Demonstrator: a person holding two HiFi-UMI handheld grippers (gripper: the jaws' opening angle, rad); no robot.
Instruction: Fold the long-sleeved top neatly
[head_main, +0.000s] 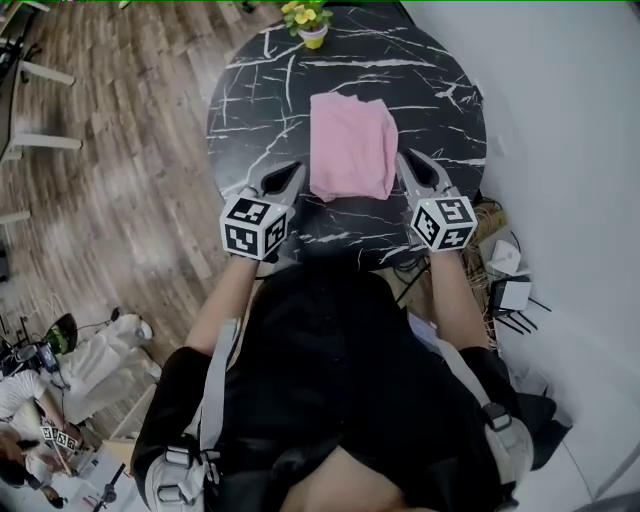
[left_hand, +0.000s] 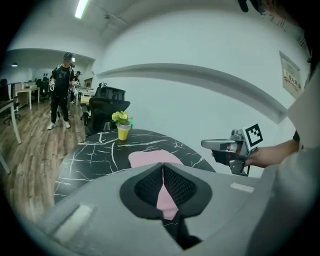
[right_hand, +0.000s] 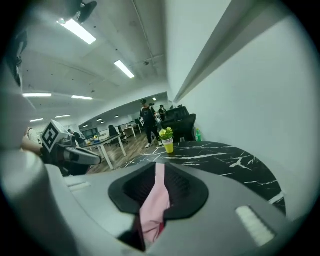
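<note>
- On the round black marble table (head_main: 250, 120), head view: the folded pink long-sleeved top (head_main: 350, 145) lies flat near centre, with a yellow flower pot (head_main: 312, 35) at the table's 12 o'clock edge. Left gripper (head_main: 291, 172) sits just beside the top at 8 o'clock, right gripper (head_main: 410, 160) at 4 o'clock.
- Left gripper view: jaws fully together, nothing clamped. Top lies ahead at 12 o'clock.
- Right gripper view: jaws nearly together with a narrow slit. Pink shows through it, not pinched.
</note>
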